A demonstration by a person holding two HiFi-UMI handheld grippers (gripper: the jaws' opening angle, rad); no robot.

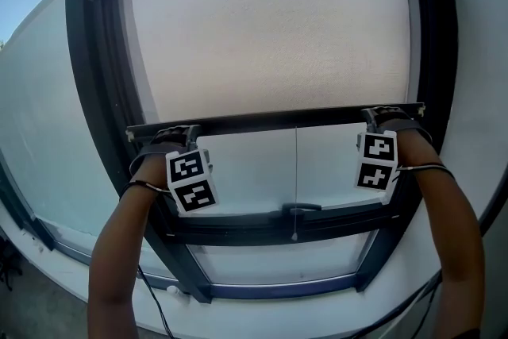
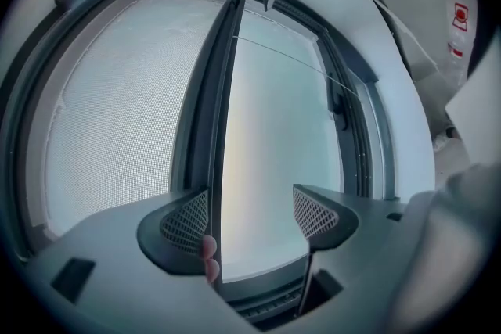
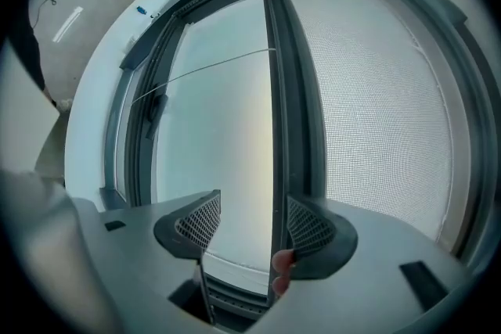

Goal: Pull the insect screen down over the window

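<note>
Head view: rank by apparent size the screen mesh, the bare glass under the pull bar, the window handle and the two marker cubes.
1. screen mesh
2. bare glass
3. left marker cube and right marker cube: alike, not ranked; both sit nearer the camera
4. window handle

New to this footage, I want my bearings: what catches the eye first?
The pale mesh insect screen covers the upper part of the window. Its dark bottom bar crosses the middle, with the left gripper and the right gripper at its two ends, each with jaws apart.
</note>
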